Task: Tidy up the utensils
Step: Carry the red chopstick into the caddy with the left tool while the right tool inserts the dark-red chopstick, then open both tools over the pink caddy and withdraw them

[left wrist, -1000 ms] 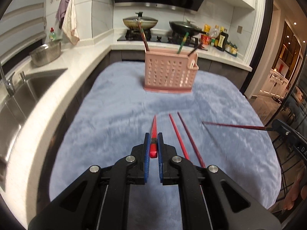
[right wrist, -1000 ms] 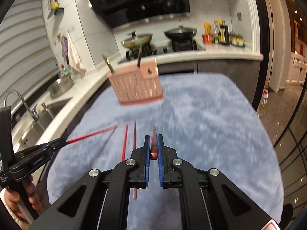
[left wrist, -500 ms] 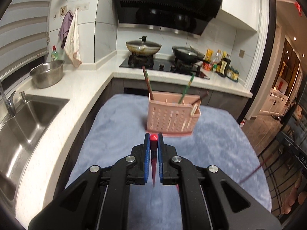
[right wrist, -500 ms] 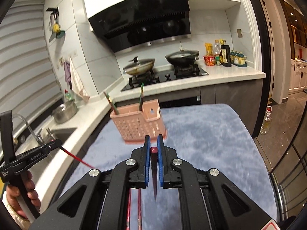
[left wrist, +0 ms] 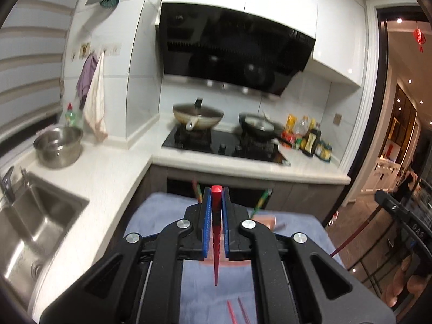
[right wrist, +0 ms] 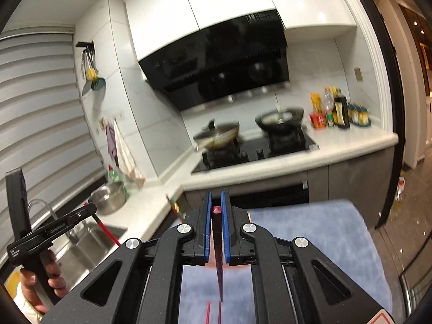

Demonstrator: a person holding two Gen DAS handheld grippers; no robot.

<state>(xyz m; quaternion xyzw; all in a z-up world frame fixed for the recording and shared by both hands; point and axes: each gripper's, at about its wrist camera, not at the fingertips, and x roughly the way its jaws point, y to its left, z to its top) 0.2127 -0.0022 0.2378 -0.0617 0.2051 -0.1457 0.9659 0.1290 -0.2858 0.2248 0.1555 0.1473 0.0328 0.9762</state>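
At the left of the left wrist view sit the steel sink [left wrist: 35, 232] and a metal pot [left wrist: 58, 145]. In the centre, the left gripper [left wrist: 216, 197] is clamped on a red chopstick [left wrist: 216, 243]. The butt stands just above the blue pads [left wrist: 206, 224], and the shaft runs down between them, its tip hanging free over the blue-grey cloth [left wrist: 162, 216]. The pink utensil basket [left wrist: 266, 220] is mostly hidden behind the gripper, with only a corner showing at centre right. Two more red chopsticks [left wrist: 236, 313] lie on the cloth at the bottom edge.

At the left edge of the right wrist view, a hand [right wrist: 51, 275] holds the other tool. In the centre, the right gripper [right wrist: 214, 202] is closed on a darker red chopstick [right wrist: 218, 264], which is held the same way, butt just above the pads and point downward.

The main risk is probably the blind drop. With the basket screened by the gripper bodies, a tip could catch the rim or a perforated wall and pivot in the pads, or fall onto the cloth. Each stick is pinched near one end, so the long free part may swing. The two sticks could also collide if both come in together. The chopsticks already standing in the basket [left wrist: 198, 191] may block entry too.
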